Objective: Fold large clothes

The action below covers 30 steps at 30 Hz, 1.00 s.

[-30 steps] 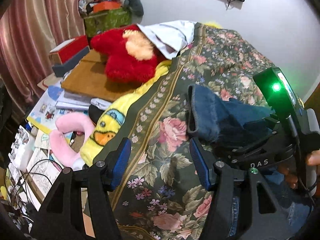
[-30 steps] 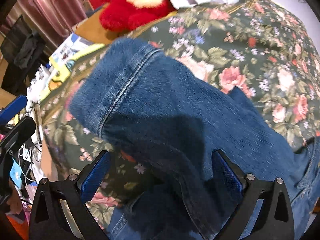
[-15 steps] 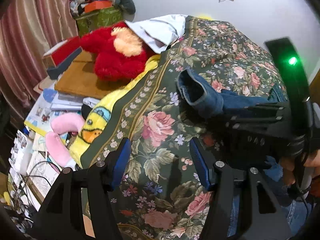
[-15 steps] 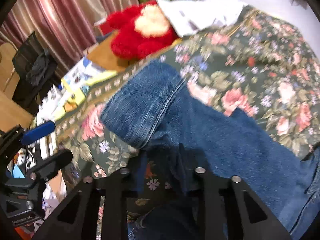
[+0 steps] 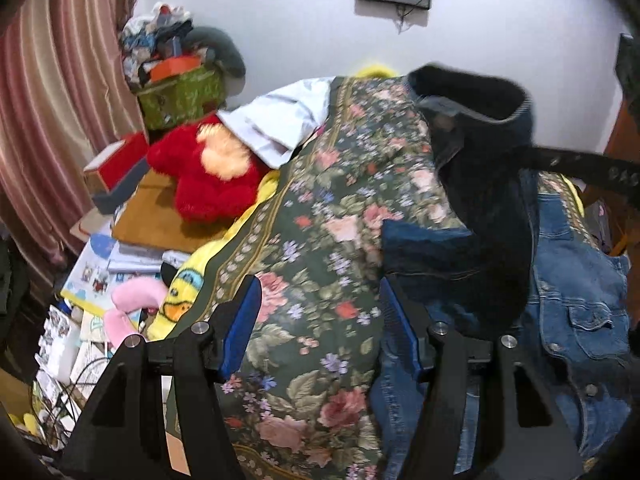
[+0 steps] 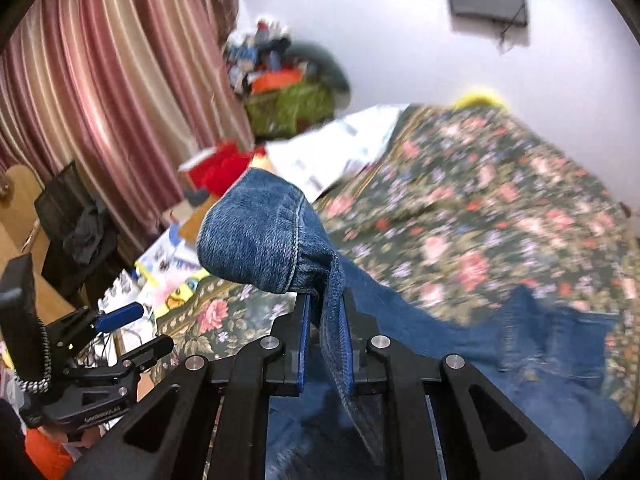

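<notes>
The right gripper [image 6: 324, 336] is clamped on a fold of blue denim just behind the cuff of a sleeve [image 6: 260, 240], and the cuff stands up in front of its closed jaws, lifted off the bed [image 6: 500, 208]. From there the sleeve runs back down to the denim jacket [image 5: 576, 304], which lies spread on the floral bedcover with its chest pocket and buttons facing up. The left gripper [image 5: 320, 332] has its jaws apart and nothing is between them; it hangs over the bedcover just beside the left edge of the jacket, without touching it as far as can be seen. Further out, at the side of the bed, there are a red plush toy [image 5: 208, 172], a white cloth [image 5: 280, 120] and a pink curtain [image 5: 52, 100]. The folding seems to be at an early stage: one sleeve is raised, probably to be laid across the body, while the body itself looks still unfolded and the other sleeve is hidden.
</notes>
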{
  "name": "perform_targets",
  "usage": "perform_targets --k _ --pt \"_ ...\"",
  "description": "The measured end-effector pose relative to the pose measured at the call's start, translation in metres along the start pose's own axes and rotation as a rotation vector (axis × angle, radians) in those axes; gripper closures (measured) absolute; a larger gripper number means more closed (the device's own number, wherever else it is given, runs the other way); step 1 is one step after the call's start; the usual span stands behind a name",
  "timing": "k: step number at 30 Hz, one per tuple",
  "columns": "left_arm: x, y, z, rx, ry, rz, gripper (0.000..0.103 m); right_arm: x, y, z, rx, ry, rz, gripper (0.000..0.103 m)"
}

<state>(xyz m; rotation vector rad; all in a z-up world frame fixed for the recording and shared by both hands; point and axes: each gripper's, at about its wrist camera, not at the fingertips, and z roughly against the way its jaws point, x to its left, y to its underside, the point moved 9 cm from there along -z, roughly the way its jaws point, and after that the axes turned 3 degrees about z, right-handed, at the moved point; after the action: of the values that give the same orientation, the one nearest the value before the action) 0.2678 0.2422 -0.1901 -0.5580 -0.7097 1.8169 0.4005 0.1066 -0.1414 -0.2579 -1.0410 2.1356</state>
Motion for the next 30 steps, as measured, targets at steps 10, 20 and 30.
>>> perform_targets --k 10,20,30 --pt "-0.078 -0.008 0.020 -0.052 0.016 -0.150 0.030 -0.087 0.047 0.109 -0.067 0.074 -0.092 0.093" --pt "-0.155 0.017 -0.031 0.107 0.065 -0.188 0.029 -0.153 0.129 0.163 -0.022 0.129 -0.180 0.092" --pt "-0.175 0.049 -0.074 0.274 0.092 -0.156 0.029 -0.232 0.181 0.182 0.098 0.281 -0.278 0.092"
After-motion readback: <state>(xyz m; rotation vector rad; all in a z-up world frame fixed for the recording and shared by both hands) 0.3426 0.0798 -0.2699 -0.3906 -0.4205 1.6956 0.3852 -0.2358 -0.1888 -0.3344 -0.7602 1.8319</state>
